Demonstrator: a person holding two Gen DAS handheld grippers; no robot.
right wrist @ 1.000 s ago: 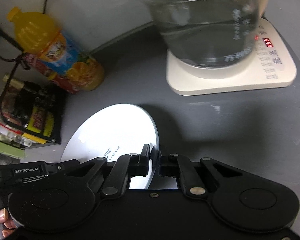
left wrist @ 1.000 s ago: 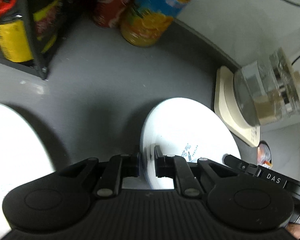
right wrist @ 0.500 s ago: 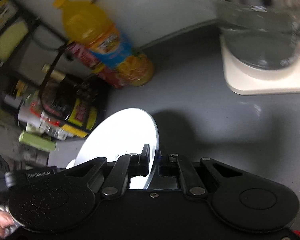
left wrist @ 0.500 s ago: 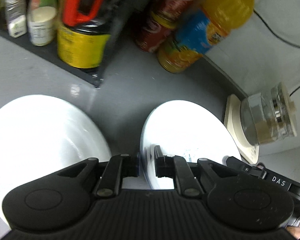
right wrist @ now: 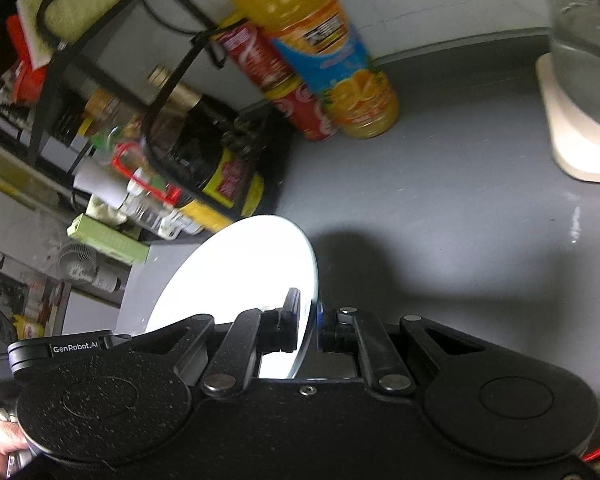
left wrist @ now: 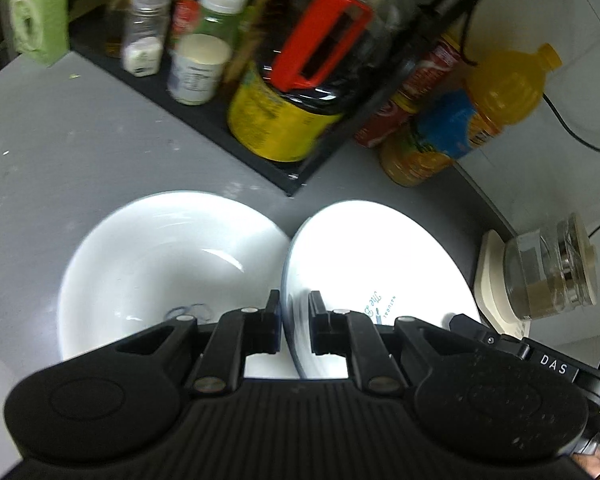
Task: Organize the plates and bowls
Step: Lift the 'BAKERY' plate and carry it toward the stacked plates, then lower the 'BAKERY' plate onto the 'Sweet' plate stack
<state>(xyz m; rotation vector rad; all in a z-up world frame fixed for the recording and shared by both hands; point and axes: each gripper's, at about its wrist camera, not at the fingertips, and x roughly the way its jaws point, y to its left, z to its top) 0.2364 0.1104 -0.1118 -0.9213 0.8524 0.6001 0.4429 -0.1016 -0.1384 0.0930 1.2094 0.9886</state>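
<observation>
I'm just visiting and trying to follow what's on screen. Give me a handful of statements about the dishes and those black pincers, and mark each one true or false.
1. Both grippers grip the same white plate, one on each side of its rim. True: the left gripper and the right gripper both pinch it.
2. A white bowl sits on the grey counter left of the plate. True.
3. The orange juice bottle lies on its side. False: it stands upright by a red can.
4. The bowl holds food. False: it looks empty.
5. The plate rests flat on the counter. False: it is held tilted.
</observation>
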